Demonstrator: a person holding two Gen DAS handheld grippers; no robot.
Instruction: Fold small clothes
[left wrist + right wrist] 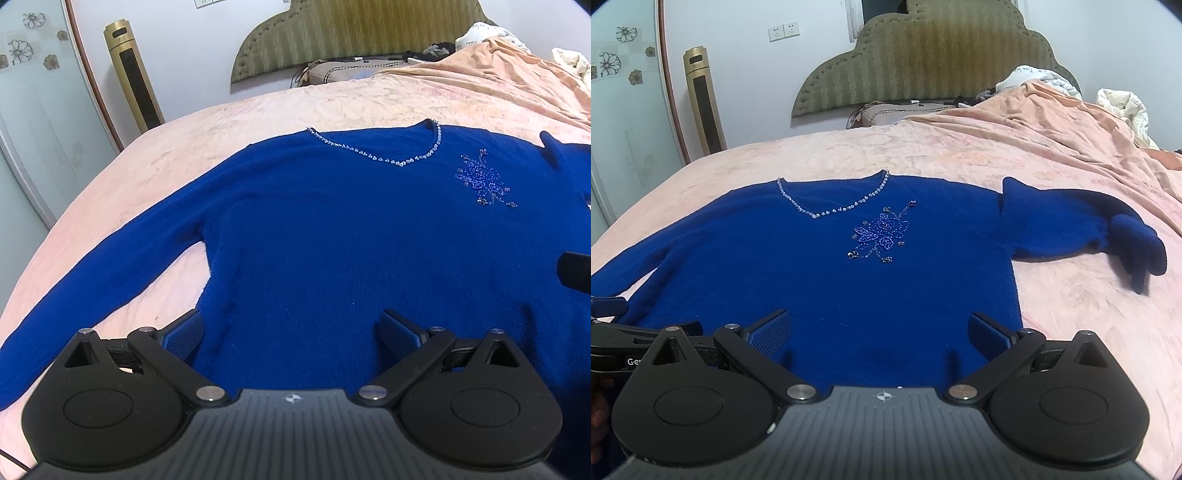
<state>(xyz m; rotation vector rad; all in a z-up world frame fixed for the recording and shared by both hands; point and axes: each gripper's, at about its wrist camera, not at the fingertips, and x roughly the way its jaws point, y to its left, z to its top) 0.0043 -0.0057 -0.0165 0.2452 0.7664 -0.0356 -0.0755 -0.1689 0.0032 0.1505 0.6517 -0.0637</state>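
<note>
Sweater, royal blue with a beaded neckline, lies face up and flat on the pink bedspread. Both the left gripper and right gripper hang over its hem, jaws spread wide, holding nothing. Its right sleeve is crumpled; the hem is hidden behind the grippers.

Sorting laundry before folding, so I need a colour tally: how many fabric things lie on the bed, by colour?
Blue: 1, the sweater
Peach: 1, the blanket
White: 1, the crumpled bedding
Total: 3
</note>
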